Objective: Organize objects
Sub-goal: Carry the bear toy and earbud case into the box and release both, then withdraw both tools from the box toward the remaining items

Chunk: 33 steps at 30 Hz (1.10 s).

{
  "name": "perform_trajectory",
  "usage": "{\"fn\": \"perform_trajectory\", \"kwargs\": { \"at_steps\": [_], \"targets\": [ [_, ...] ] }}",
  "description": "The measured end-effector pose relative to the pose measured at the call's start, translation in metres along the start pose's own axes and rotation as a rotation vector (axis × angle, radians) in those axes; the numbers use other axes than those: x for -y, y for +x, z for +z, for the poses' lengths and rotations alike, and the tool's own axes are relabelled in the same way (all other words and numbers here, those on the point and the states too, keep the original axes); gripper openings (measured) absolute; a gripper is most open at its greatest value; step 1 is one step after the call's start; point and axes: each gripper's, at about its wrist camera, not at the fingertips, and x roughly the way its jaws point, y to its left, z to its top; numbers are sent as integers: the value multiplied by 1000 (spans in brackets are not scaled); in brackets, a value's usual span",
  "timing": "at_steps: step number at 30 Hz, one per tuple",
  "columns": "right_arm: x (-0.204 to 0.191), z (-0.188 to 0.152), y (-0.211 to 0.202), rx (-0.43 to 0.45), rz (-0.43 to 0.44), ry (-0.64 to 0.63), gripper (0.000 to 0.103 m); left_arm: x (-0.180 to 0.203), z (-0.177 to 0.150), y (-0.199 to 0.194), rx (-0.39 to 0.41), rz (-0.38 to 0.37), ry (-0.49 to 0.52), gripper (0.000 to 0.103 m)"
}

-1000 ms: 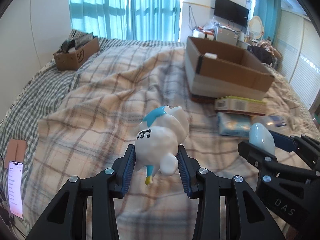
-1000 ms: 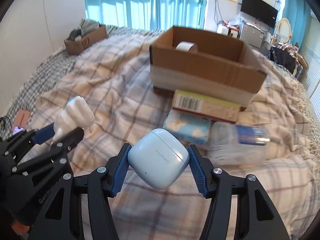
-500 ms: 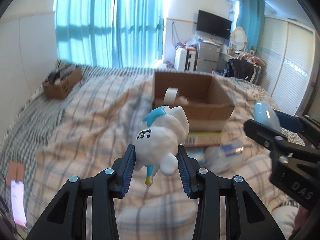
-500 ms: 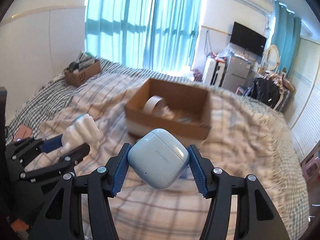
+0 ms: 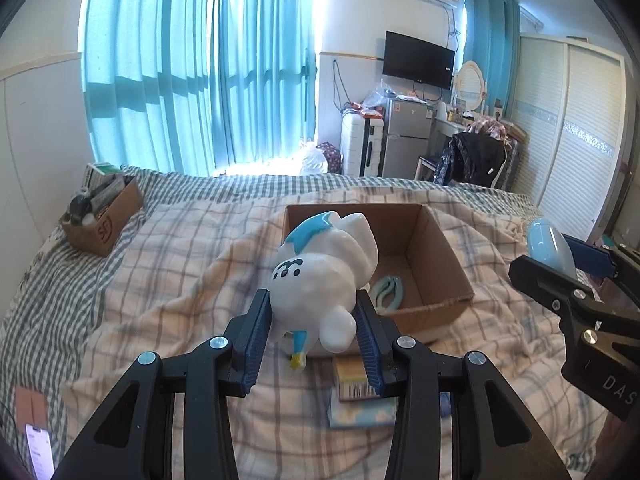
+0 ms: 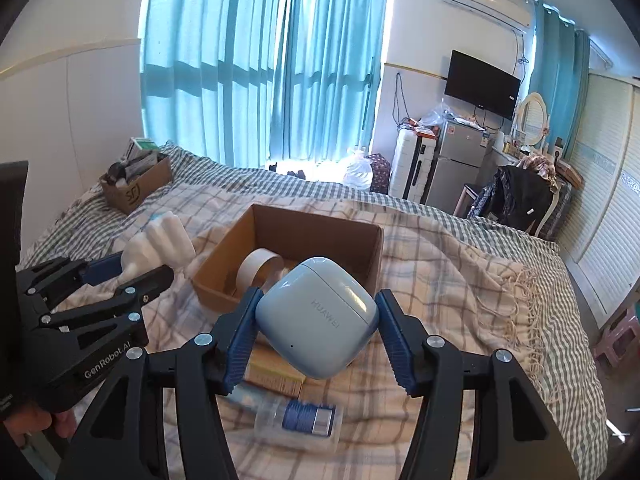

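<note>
My left gripper [image 5: 312,304] is shut on a white figurine [image 5: 320,276] with a blue hat, held in the air in front of an open cardboard box [image 5: 436,248] on the bed. My right gripper [image 6: 318,320] is shut on a light blue earbud case [image 6: 320,316], also held up on the near side of the box [image 6: 320,232]. Inside the box lie a roll of tape [image 6: 256,270] and a pale blue clip [image 5: 386,290]. Each view shows the other gripper at its side: the left gripper [image 6: 136,268] with the figurine [image 6: 164,242], the right gripper [image 5: 552,256] with the case [image 5: 546,242].
On the plaid blanket below the grippers lie a barcoded carton [image 5: 354,384], a tissue pack [image 5: 360,412] and a clear plastic bottle [image 6: 300,420]. A smaller full cardboard box [image 5: 102,224] sits at the back left. A phone [image 5: 38,454] lies at the bed's left edge.
Both grippers have risen and swung toward the open box, whose inside now shows from above. The figurine and the earbud case stay gripped as before.
</note>
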Motion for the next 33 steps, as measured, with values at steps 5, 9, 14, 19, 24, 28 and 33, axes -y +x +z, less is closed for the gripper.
{"fn": "perform_trajectory", "kwargs": {
  "at_steps": [5, 9, 14, 19, 24, 28, 33],
  "targets": [
    [14, 19, 40, -14, -2, 16, 57, 6, 15, 36, -13, -18, 12, 42],
    [19, 26, 79, -43, -7, 24, 57, 10, 20, 70, -23, -17, 36, 42],
    [27, 24, 125, -79, 4, 51, 57, 14, 15, 104, -54, -6, 62, 42],
    [33, 17, 156, -110, 10, 49, 57, 20, 12, 129, -69, 6, 86, 42],
    [42, 12, 167, -118, 25, 78, 58, 25, 9, 139, -74, 17, 103, 44],
    [49, 14, 151, -88, 68, 104, 67, 23, 11, 133, -88, -16, 81, 50],
    [51, 25, 113, -58, 29, 84, 70, 23, 20, 100, -52, -3, 74, 76]
  ]
}}
